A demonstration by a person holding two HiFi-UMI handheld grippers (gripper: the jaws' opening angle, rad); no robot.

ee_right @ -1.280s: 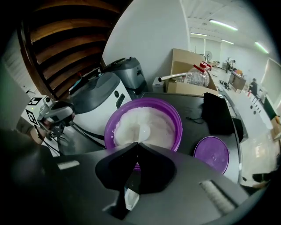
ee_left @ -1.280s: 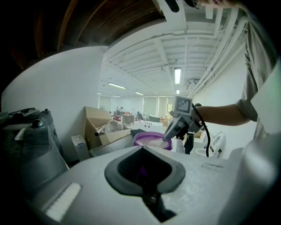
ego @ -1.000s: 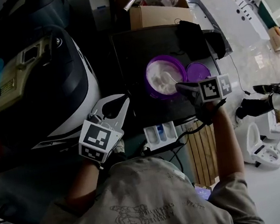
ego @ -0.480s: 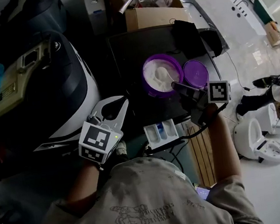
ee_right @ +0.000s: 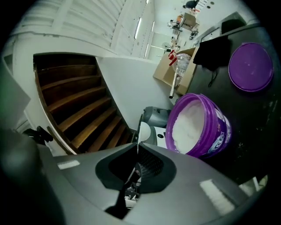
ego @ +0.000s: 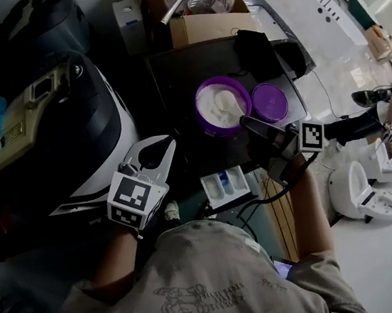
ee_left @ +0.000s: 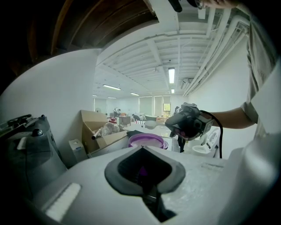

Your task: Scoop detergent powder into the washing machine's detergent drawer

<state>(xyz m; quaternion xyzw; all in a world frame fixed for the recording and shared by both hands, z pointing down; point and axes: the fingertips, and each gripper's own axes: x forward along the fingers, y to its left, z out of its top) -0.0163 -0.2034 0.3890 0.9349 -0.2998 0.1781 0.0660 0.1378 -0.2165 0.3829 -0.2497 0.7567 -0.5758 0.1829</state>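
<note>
The detergent drawer point(ego: 224, 197) stands pulled out at the near edge of the dark top point(ego: 171, 77). On that top sits the open purple tub point(ego: 198, 110) point(ee_right: 217, 132) of white powder point(ego: 213, 113), with its lid point(ego: 270, 102) point(ee_right: 251, 67) just beside it. The right gripper point(ego: 246, 120) point(ee_right: 137, 147) is clamped on the thin handle of a white scoop point(ego: 228, 101) point(ee_right: 143, 130), whose bowl is over the powder; whether it is loaded is hard to tell. The left gripper point(ego: 168, 144) point(ee_left: 142, 149), jaws together and empty, hovers left of the drawer.

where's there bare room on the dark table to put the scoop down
Bare tabletop left of the purple tub, out to the table's left edge, plus a strip between tub and detergent drawer. The right side is crowded: purple lid, right hand-held gripper with the scoop, black object behind.
</note>
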